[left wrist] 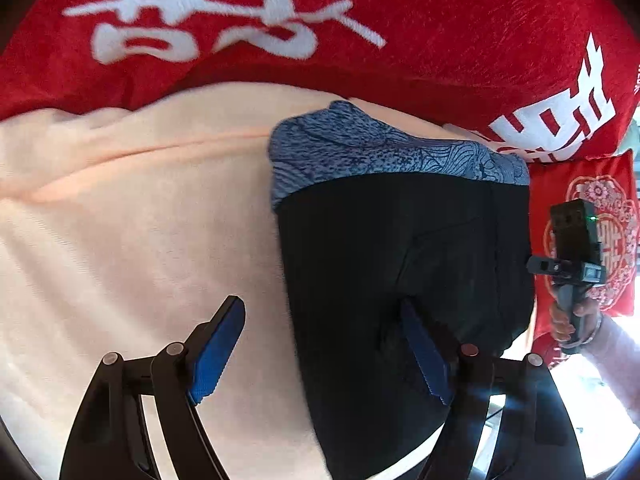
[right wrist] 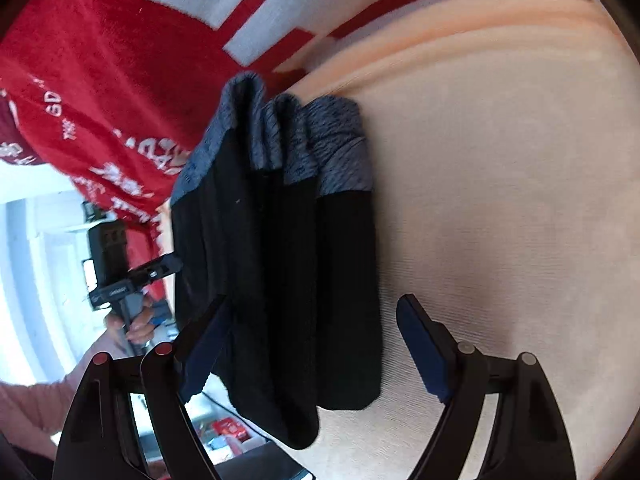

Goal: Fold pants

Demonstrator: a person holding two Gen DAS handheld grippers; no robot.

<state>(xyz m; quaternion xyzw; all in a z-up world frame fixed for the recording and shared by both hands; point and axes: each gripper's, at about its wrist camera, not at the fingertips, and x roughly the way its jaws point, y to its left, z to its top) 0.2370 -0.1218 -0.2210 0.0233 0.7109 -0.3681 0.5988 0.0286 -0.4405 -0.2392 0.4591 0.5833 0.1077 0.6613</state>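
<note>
The black pants [left wrist: 400,280] with a blue patterned waistband [left wrist: 380,148] lie folded in layers on a peach blanket [left wrist: 140,220]. They also show in the right wrist view [right wrist: 280,260], with the waistband [right wrist: 300,136] at the far end. My left gripper [left wrist: 324,344] is open and empty above the pants' left edge. My right gripper [right wrist: 312,340] is open and empty above the pants; its body shows at the right of the left wrist view [left wrist: 576,256]. The left gripper's body shows in the right wrist view [right wrist: 120,272].
A red blanket with white characters [left wrist: 360,32] lies beyond the peach blanket. A red patterned cushion [left wrist: 592,232] sits at the right. The bed edge and room clutter [right wrist: 224,428] show below the pants in the right wrist view.
</note>
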